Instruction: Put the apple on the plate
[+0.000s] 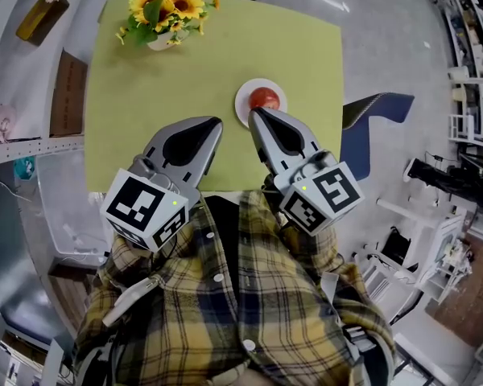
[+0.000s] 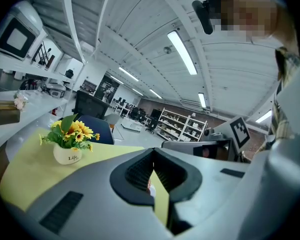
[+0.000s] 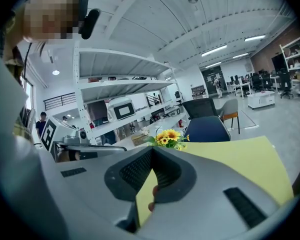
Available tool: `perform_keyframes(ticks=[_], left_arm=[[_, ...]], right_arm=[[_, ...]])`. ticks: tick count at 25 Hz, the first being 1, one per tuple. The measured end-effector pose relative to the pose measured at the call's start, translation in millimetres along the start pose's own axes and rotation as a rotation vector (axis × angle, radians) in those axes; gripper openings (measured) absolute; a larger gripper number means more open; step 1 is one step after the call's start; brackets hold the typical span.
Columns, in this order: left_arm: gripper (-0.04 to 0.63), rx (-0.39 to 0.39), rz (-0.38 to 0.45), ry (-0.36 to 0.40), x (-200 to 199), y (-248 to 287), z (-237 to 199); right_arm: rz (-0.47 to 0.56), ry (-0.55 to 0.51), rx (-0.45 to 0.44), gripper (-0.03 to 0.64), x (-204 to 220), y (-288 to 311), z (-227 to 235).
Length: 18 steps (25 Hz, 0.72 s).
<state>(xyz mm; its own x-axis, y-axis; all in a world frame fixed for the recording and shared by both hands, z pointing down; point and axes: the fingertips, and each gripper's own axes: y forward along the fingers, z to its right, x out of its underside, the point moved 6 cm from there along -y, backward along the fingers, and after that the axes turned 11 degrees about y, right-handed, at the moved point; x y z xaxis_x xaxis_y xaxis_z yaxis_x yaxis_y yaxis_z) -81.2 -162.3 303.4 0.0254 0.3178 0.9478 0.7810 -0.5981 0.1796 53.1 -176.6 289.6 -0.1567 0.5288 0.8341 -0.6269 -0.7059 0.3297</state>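
From where I stood the job looked as good as done: the apple [image 1: 263,97] sat on the small white plate [image 1: 243,109], roughly in its middle, and nothing else lay on that plate. The right claw [image 1: 253,112] had its two jaws pressed together with nothing between them. Its tip was just short of the plate's near rim, with the apple straight ahead of it. It was so close that I could not tell whether it brushed the rim, but it had no hold on the fruit. Through the narrow slit below its closed tips a sliver of red showed, which I took for the apple. The left claw [image 1: 217,121] was likewise closed and empty, held alongside the right one, with the plate just ahead of it and off to its right. The only other container on the yellow-green table [image 1: 129,135] was a white pot [image 1: 161,43] holding a bunch of sunflowers [image 1: 166,5], well ahead of the left claw and a little to its left, far from the plate. As I judged it, nothing was left to do but draw both claws back from the table, taking care that the right one did not nudge the plate.
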Motion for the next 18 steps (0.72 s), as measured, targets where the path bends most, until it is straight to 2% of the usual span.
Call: perform_keyframes(ticks=[18], left_arm=[[0.008, 0.002, -0.023, -0.014, 10, 7, -2]], right_arm=[[-0.068, 0.009, -0.012, -0.003, 10, 4, 6]])
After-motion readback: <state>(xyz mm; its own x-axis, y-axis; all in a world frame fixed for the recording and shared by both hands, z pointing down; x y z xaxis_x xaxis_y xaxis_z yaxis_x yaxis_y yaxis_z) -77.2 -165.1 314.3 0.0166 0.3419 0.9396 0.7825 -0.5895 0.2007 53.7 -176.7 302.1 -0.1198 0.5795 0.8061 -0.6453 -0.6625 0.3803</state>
